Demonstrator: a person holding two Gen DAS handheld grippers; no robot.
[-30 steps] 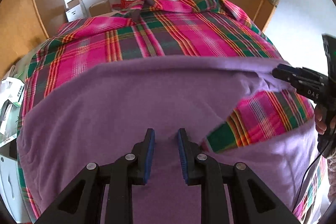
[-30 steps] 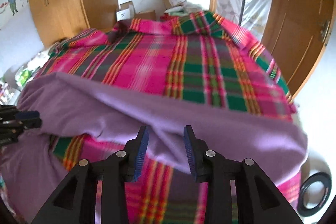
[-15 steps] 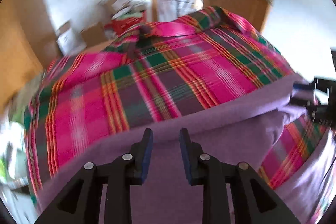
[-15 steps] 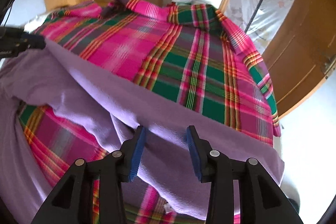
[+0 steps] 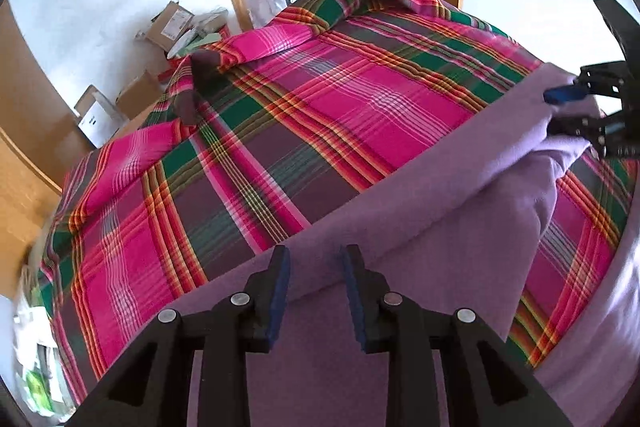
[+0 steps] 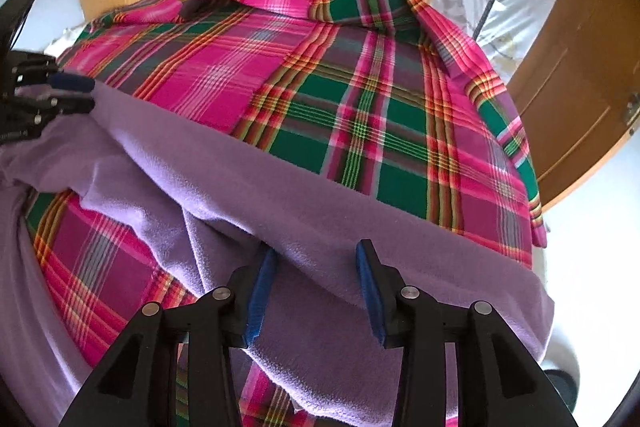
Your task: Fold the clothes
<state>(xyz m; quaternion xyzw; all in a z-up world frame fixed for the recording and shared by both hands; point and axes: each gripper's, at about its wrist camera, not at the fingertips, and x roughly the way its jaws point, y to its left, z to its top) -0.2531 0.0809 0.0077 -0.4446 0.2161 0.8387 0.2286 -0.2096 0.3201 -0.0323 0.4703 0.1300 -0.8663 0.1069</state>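
Between both tongs I am stretching the purple cloth [image 5: 420, 187] over the plaid cover [image 5: 280, 131]. Left tongs [image 5: 314, 289] and right tongs [image 6: 316, 287] are pinching its edge through narrow gaps. Uneven pulling risks slipping a corner, and the fold is sagging beneath.

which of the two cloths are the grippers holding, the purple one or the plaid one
The plain purple fleece cloth: its folded edge runs between both the left gripper and right gripper. The plaid cover lies flat underneath.
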